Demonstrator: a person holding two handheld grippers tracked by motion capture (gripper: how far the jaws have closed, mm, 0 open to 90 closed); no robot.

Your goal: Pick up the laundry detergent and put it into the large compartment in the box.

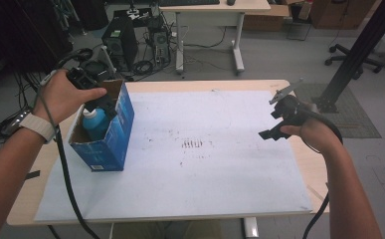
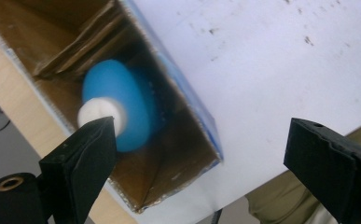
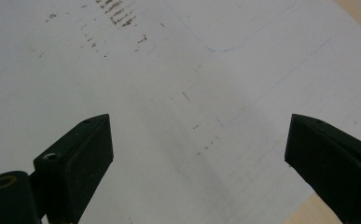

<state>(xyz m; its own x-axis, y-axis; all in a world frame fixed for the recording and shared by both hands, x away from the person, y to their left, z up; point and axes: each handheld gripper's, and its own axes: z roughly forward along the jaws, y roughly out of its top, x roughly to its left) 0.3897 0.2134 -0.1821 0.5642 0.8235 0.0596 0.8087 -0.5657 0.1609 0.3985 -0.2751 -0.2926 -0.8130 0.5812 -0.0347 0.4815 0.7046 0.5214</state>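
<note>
An open-topped blue cardboard box (image 1: 111, 134) stands on the left part of the white sheet (image 1: 205, 174). Inside it a blue bottle (image 1: 94, 122) with a white cap stands upright. My left gripper (image 1: 100, 102) hovers just above the box's opening. In the left gripper view its jaws stand wide apart, nothing is between them, and the blurred bottle (image 2: 117, 109) lies below in the box (image 2: 183, 126). My right gripper (image 1: 272, 130) hangs over the right side of the sheet, open and holding nothing; below it is bare sheet (image 3: 192, 84) with faint marks.
The sheet covers most of a light wooden table (image 1: 205, 83). Dark smudges (image 1: 192, 144) mark the sheet's middle. Beyond the table stand a computer tower (image 1: 118, 42), floor cables, a white desk (image 1: 215, 15) and a black post (image 1: 359, 50) at the right.
</note>
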